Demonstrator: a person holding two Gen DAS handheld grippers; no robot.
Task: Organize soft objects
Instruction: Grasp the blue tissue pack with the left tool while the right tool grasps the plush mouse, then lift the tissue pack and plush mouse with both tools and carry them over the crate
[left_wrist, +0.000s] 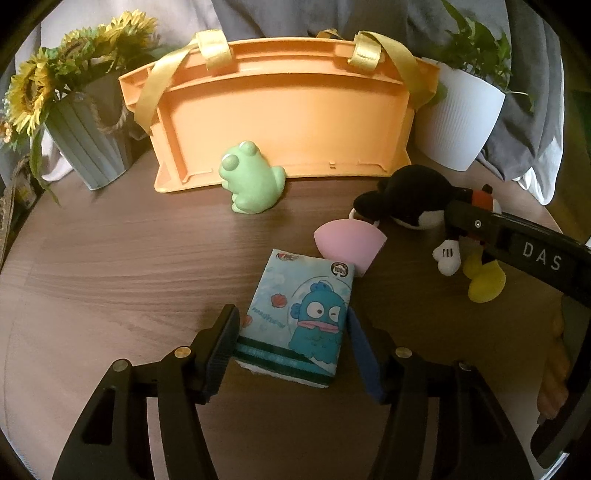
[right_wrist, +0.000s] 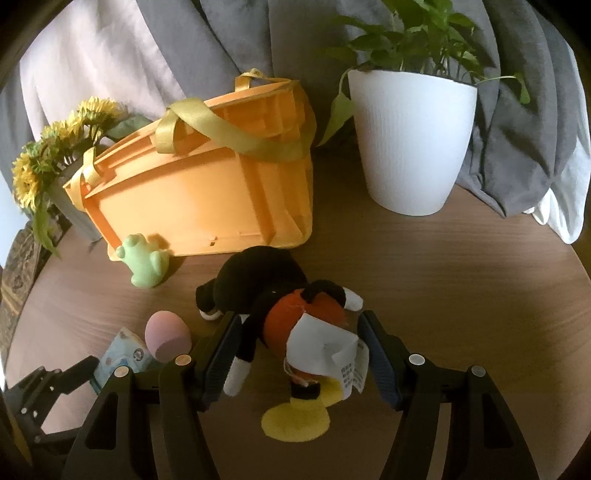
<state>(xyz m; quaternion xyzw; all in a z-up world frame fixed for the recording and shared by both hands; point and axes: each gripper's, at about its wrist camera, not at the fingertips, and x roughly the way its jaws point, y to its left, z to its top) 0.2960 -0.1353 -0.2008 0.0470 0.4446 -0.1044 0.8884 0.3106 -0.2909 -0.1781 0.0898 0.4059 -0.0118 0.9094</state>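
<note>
Slippage is the risk: the left tool (left_wrist: 293, 341) stands apart around the tissue pack (left_wrist: 295, 317) near on the surface (left_wrist: 110, 266), pads barely touching its slick wrapper. The right tool (right_wrist: 295, 347), also apart, straddles the plush mouse (right_wrist: 280, 306) right of it and could pinch only the loose tag (right_wrist: 325, 343).

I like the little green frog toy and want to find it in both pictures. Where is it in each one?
Left wrist view: the green frog sits upper middle, on the table right in front of the orange basket, near its left end.
Right wrist view: the green frog sits left of middle, at the basket's lower left corner.
Shared landmark: the orange basket with yellow straps, lying tipped on its side.
</note>
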